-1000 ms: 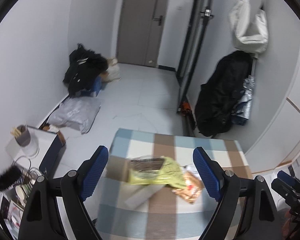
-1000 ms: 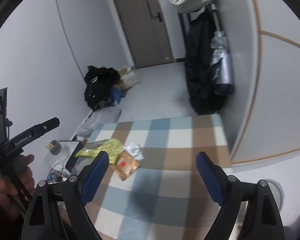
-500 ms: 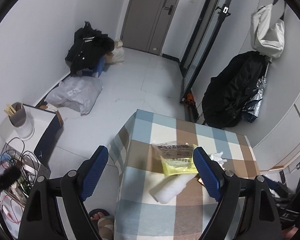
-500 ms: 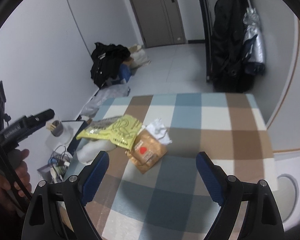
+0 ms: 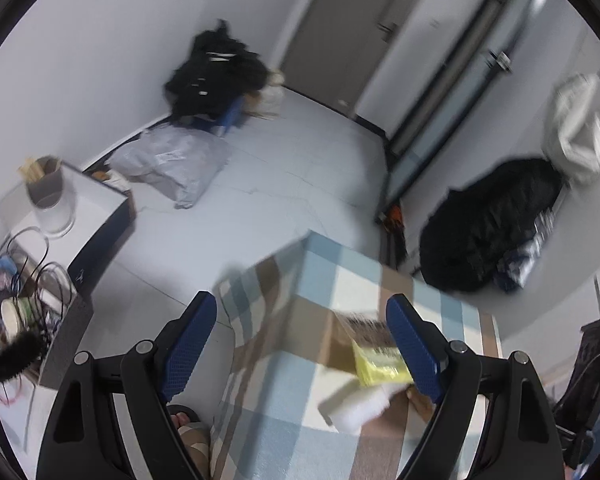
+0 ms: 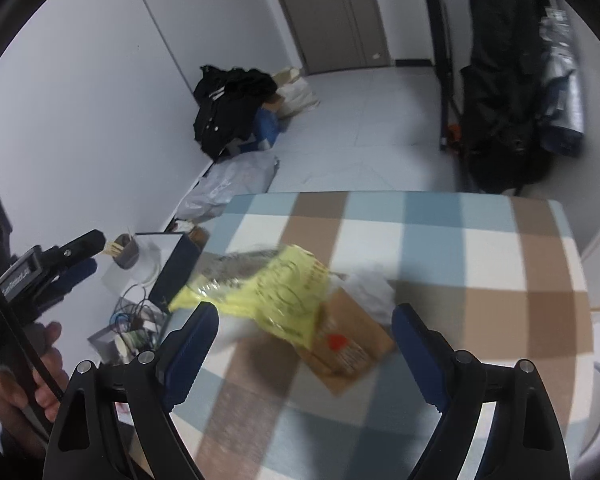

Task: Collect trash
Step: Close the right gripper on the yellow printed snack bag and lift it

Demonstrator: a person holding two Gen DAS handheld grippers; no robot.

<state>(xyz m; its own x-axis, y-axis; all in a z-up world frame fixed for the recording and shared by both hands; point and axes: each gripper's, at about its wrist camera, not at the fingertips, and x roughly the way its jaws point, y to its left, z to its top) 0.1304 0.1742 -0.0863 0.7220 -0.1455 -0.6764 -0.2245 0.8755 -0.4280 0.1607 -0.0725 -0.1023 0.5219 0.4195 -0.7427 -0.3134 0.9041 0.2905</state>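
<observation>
Trash lies in a heap on the checked tablecloth (image 6: 440, 240): a yellow plastic bag (image 6: 276, 292), a brown paper packet with a red mark (image 6: 348, 344), crumpled white tissue (image 6: 370, 288) and a white roll (image 5: 360, 406). My right gripper (image 6: 304, 344) hovers open just above the heap, the bag and packet between its blue pads, nothing gripped. In the left wrist view the yellow bag (image 5: 376, 360) sits by the right pad; my left gripper (image 5: 304, 344) is open over the table's left corner (image 5: 308, 240). The left gripper (image 6: 40, 268) also shows at the right view's left edge, held by a hand (image 6: 24, 380).
Left of the table stands a low white-and-dark box (image 5: 96, 216) with a cup of sticks (image 5: 44, 180) and tangled cables (image 5: 28, 280). A grey plastic sack (image 5: 172, 164) and black clothes (image 5: 216, 76) lie by the wall. A black coat (image 5: 488, 228) hangs at right. A sandalled foot (image 5: 184, 420) shows below.
Both grippers have moved forward and down toward the table, so the trash heap looks bigger. The left view has rolled and shifted left; the heap now sits at its right pad. Both stay open.
</observation>
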